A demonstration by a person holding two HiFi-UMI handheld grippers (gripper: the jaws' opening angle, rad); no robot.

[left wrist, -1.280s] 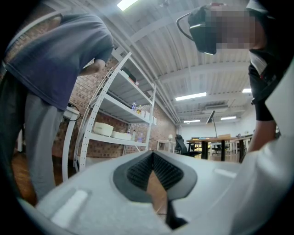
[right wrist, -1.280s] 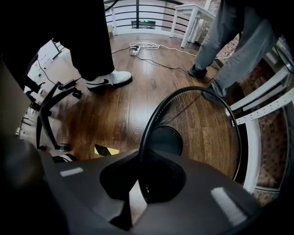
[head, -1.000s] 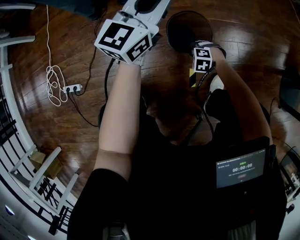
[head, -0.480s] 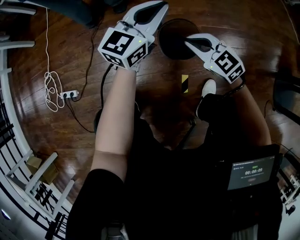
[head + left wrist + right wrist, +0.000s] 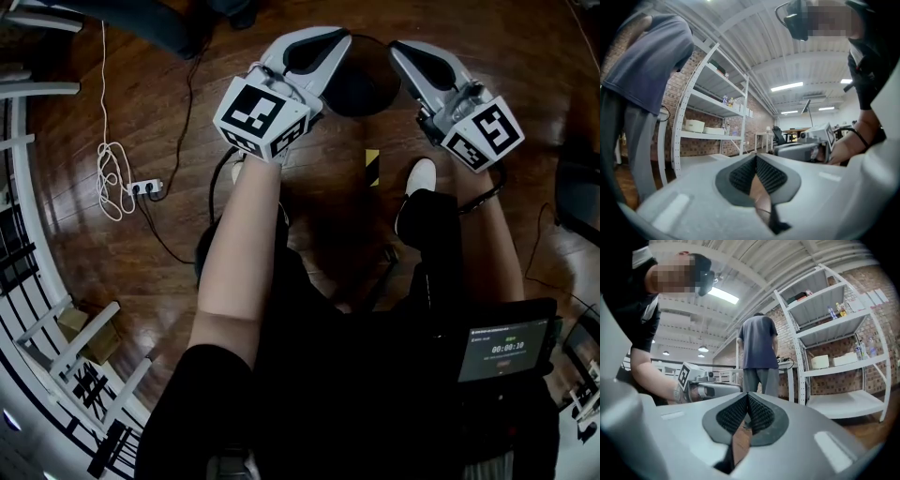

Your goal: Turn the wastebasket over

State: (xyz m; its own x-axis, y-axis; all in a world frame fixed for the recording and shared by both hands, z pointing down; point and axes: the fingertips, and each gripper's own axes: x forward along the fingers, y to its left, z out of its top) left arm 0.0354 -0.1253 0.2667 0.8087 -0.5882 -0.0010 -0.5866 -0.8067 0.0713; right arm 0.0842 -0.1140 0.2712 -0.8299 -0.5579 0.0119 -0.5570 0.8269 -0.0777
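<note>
Black clothing fills the bottom of the head view, with a small lit screen (image 5: 504,349) at your right hip. Above it, your bare left forearm (image 5: 239,244) runs up to the left gripper (image 5: 339,39). The right gripper (image 5: 401,49) is held at about the same height on the other side, and both point away from you.

Both tools are clenched on nothing. In the left gripper view the ribbed pads (image 5: 743,176) meet at the tip with only the room beyond them. In the right gripper view the pads (image 5: 733,414) are pressed together the same way.

On the wooden floor (image 5: 141,112) below, your white shoe (image 5: 419,175) sits just beside a strip of yellow-and-black tape (image 5: 371,166). Past the tape stands the wastebasket (image 5: 361,92), a dark round shape between the two gripper tips and partly covered by them. Neither tool has hold of it, and you cannot tell from above which way up it sits.

Off to your left lie a power strip (image 5: 145,187) and a coiled white cable (image 5: 111,173). Farther out, against a brick wall, are white shelves (image 5: 834,333), with another person (image 5: 759,350) standing near them.
</note>
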